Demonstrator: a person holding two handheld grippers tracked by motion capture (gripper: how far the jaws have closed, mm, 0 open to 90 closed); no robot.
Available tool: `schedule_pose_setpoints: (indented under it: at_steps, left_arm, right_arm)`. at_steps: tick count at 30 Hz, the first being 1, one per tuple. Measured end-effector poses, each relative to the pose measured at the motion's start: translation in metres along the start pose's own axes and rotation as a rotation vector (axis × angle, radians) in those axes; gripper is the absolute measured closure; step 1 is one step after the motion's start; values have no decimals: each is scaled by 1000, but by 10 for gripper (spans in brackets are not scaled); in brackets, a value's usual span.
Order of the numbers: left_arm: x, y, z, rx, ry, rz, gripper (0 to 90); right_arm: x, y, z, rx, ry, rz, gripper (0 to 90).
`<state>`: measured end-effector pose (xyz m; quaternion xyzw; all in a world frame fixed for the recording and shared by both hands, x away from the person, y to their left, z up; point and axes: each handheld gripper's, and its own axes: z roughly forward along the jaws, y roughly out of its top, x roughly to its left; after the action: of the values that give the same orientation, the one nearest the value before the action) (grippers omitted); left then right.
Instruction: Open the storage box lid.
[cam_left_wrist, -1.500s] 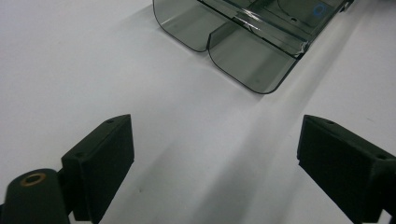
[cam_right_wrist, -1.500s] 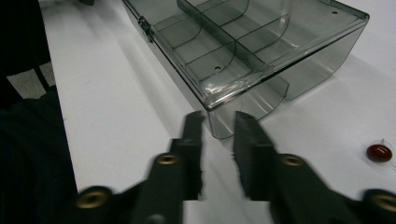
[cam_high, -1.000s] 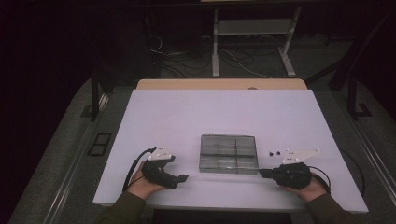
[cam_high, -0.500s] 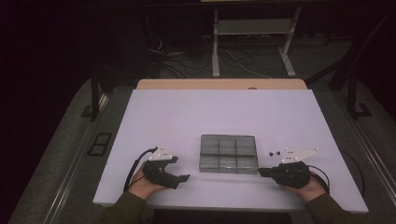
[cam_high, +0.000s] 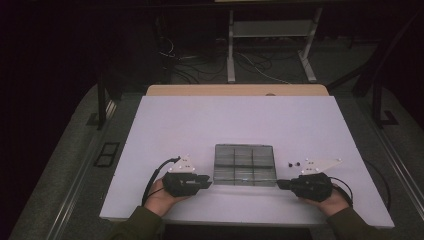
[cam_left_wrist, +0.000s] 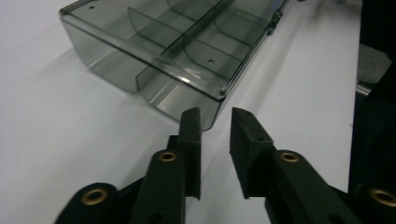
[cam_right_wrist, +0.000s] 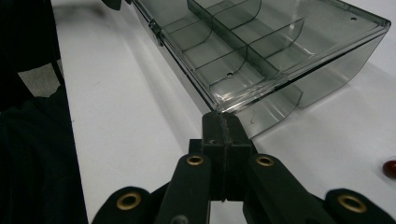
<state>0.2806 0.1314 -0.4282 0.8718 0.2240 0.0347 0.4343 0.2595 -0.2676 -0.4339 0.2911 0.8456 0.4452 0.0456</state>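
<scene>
On white table (cam_high: 200, 125), near front edge: clear box (cam_high: 245, 164), dividers inside, lid closed. Left gripper (cam_high: 206, 183) at box's near-left corner; jaws just closing, narrow gap left, nothing pinched, one pad (cam_left_wrist: 191, 140) just short of corner. Right gripper (cam_high: 280, 184) at near-right corner, jaws pressed together, tips at box edge; touching or not, can't tell. Two small dark beads (cam_high: 294, 163) on table right of box.

Box (cam_left_wrist: 187, 51) = clear smoky glossy plastic, table (cam_high: 210, 125) = matt white & smooth, gripper pads (cam_left_wrist: 191, 140) = matt black foam w/ brass-look rivets.
</scene>
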Motion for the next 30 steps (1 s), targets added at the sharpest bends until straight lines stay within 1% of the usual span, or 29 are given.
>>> schedule_pose_setpoints:
  at_steps: [4,8,10,20,23,25,30]
  left_arm:
    - [0,2,3,-3,-10,-7,837]
    - [-1,3,4,1,-15,-5,875]
    - [0,4,4,2,-12,3,890]
    - [2,5,5,8,-16,5,894]
    - [3,5,4,0,-19,-3,895]
    - [3,6,5,-14,-31,-14,895]
    - [3,7,5,-18,-26,-7,895]
  right_arm:
    - [0,0,0,1,0,0,890]
    - [0,0,0,1,0,-1,890]
    - [0,0,0,1,-2,-1,890]
    - [0,0,-1,0,-6,-3,890]
    - [0,1,-1,-2,-7,-1,890]
    - [0,1,-1,-8,-5,0,890]
    - [1,3,-1,-15,-7,-4,890]
